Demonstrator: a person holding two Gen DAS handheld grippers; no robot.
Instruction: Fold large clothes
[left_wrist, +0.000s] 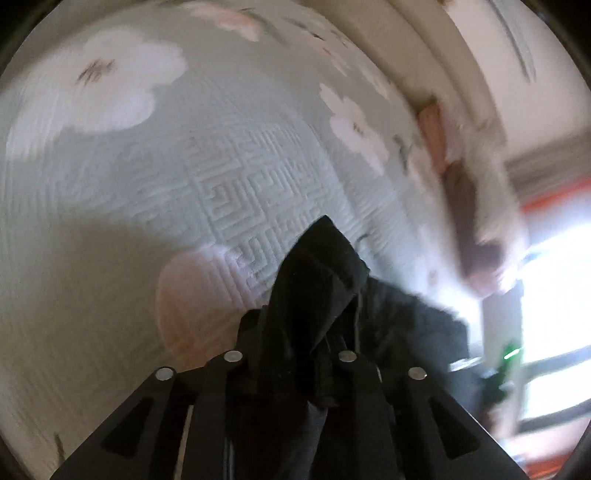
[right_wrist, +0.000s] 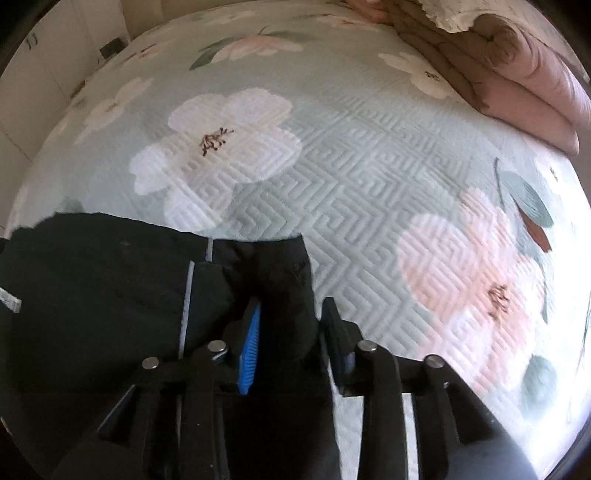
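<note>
A large black garment (right_wrist: 103, 288) with thin grey stripes lies on a pale green quilted bedspread (right_wrist: 351, 166) printed with white and pink flowers. My right gripper (right_wrist: 290, 325) has its blue-padded fingers (right_wrist: 251, 339) closed around a bunched corner of the black garment at its right edge. In the left wrist view, which is motion-blurred, my left gripper (left_wrist: 295, 354) is shut on another bunch of the black garment (left_wrist: 321, 280), which stands up in a peak above the fingers over the bedspread (left_wrist: 166, 184).
Folded pink quilts (right_wrist: 517, 74) are stacked at the far right of the bed. White cupboards (right_wrist: 44, 74) stand beyond the bed's left side. A bright window (left_wrist: 554, 314) and a blurred pale hanging object (left_wrist: 480, 192) are at the right of the left wrist view.
</note>
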